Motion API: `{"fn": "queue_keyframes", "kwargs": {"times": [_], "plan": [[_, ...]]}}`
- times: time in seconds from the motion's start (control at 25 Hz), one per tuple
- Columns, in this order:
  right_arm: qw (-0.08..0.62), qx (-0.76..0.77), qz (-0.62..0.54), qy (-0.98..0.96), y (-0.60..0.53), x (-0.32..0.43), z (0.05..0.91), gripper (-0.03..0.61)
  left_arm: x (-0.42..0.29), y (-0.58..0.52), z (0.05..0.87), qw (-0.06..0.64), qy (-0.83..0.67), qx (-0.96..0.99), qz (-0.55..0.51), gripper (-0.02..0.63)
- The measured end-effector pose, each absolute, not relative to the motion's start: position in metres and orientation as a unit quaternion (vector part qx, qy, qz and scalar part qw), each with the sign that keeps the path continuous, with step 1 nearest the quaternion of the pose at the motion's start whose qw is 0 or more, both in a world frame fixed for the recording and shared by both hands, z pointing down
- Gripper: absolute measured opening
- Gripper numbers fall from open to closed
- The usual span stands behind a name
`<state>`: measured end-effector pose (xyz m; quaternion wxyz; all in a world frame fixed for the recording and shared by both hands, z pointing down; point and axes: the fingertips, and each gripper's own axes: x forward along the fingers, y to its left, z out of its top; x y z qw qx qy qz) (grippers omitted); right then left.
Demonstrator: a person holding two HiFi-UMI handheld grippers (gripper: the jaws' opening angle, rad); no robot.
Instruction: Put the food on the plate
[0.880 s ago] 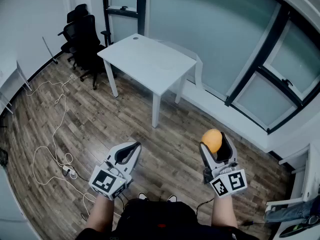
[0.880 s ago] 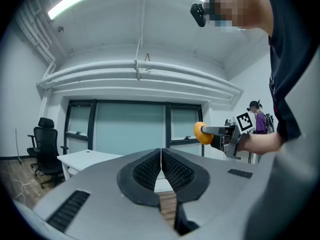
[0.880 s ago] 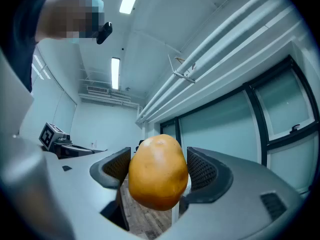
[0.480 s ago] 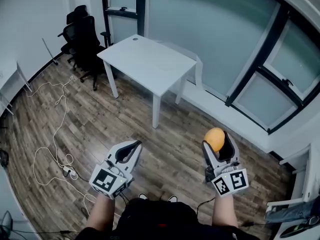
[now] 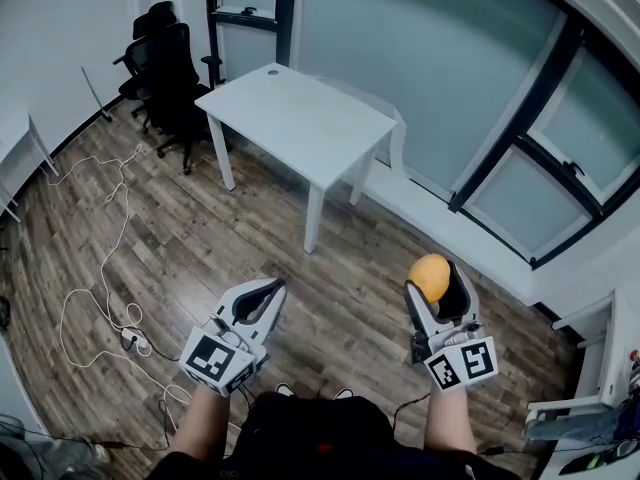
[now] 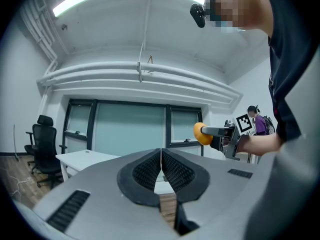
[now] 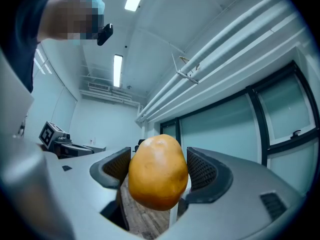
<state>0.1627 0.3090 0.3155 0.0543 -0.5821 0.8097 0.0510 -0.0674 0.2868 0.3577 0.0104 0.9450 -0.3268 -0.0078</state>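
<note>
A rounded orange-yellow piece of food hangs in mid-air over the wooden floor, pressed between the pads of my right gripper. In the right gripper view the food fills the gap between the two dark pads. My left gripper is held level beside it at the left, jaws together with nothing in them. In the left gripper view its pads touch, and the food shows at the right in the right gripper. No plate is in view.
A white table stands ahead on the wood floor, its top bare. Black office chairs stand at the far left, and white cables trail over the floor at the left. Glass walls run along the back and right.
The right gripper with the food has drifted slightly to the right. The head view has shifted a little. The left gripper has hardly moved.
</note>
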Motion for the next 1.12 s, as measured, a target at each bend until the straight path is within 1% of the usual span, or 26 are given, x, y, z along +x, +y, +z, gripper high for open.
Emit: {"fn": "queue_keyframes", "kwargs": {"times": [0.32, 0.48, 0.76, 0.96, 1.12], "plan": [[0.056, -0.585, 0.044, 0.808, 0.3, 0.121, 0.319, 0.364, -0.113, 0.282, 0.374, 0.026, -0.327, 0.945, -0.01, 0.024], [0.05, -0.58, 0.041, 0.812, 0.289, 0.113, 0.321, 0.364, -0.118, 0.273, 0.373, 0.031, -0.332, 0.943, -0.007, 0.023], [0.062, -0.567, 0.038, 0.82, 0.237, 0.108, 0.325, 0.364, -0.128, 0.233, 0.377, 0.028, -0.352, 0.936, 0.006, 0.023], [0.075, -0.554, 0.05, 0.828, 0.189, 0.125, 0.317, 0.364, -0.106, 0.188, 0.367, 0.021, -0.358, 0.933, 0.011, 0.023], [0.071, -0.546, 0.072, 0.832, 0.145, 0.146, 0.303, 0.364, -0.077, 0.148, 0.354, 0.011, -0.352, 0.936, 0.0, 0.023]]}}
